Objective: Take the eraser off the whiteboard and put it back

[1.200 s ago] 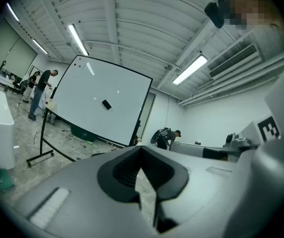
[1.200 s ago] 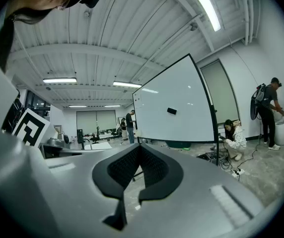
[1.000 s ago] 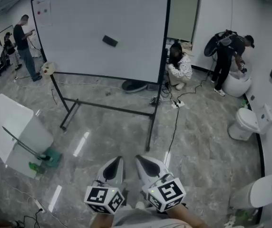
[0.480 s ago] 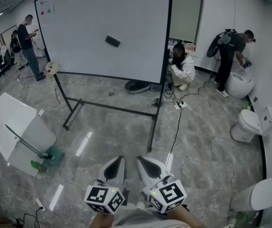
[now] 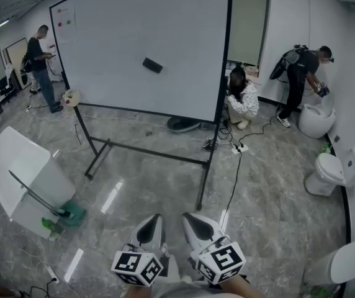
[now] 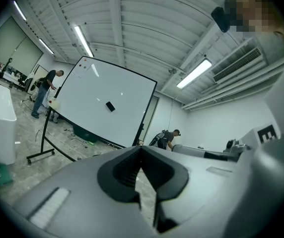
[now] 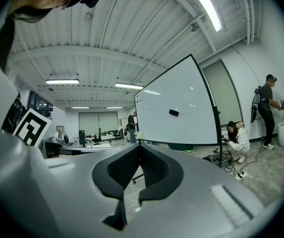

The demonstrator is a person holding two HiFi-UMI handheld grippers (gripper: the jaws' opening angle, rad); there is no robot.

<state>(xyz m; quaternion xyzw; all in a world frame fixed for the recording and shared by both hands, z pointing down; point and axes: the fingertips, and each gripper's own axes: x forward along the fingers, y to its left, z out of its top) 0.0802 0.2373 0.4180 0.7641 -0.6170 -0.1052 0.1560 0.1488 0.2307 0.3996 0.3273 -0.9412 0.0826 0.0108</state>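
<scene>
A small black eraser [image 5: 152, 65] sticks to the middle of the big white whiteboard [image 5: 121, 36], which stands on a black rolling frame across the room. The left gripper view shows the eraser [image 6: 110, 106] far ahead, and so does the right gripper view, with the eraser [image 7: 174, 113] on the whiteboard [image 7: 181, 128]. My left gripper [image 5: 152, 220] and right gripper [image 5: 188, 218] sit side by side at the bottom of the head view, close to my body. Both point level toward the board. Both are shut with nothing between the jaws, as seen at the left gripper [image 6: 141, 148] and the right gripper [image 7: 139, 146].
The board's black stand legs [image 5: 146, 149] reach toward me over grey marble floor. A white panel [image 5: 19, 172] leans at the left. Toilets [image 5: 332, 169] line the right wall. One person [image 5: 43, 67] stands at far left, another [image 5: 242, 99] crouches by the board, a third [image 5: 303, 79] bends at right. A cable [image 5: 233, 172] runs across the floor.
The head view has shifted a little, so the whiteboard and both grippers sit slightly lower and further right in the picture. Both grippers stay shut and side by side.
</scene>
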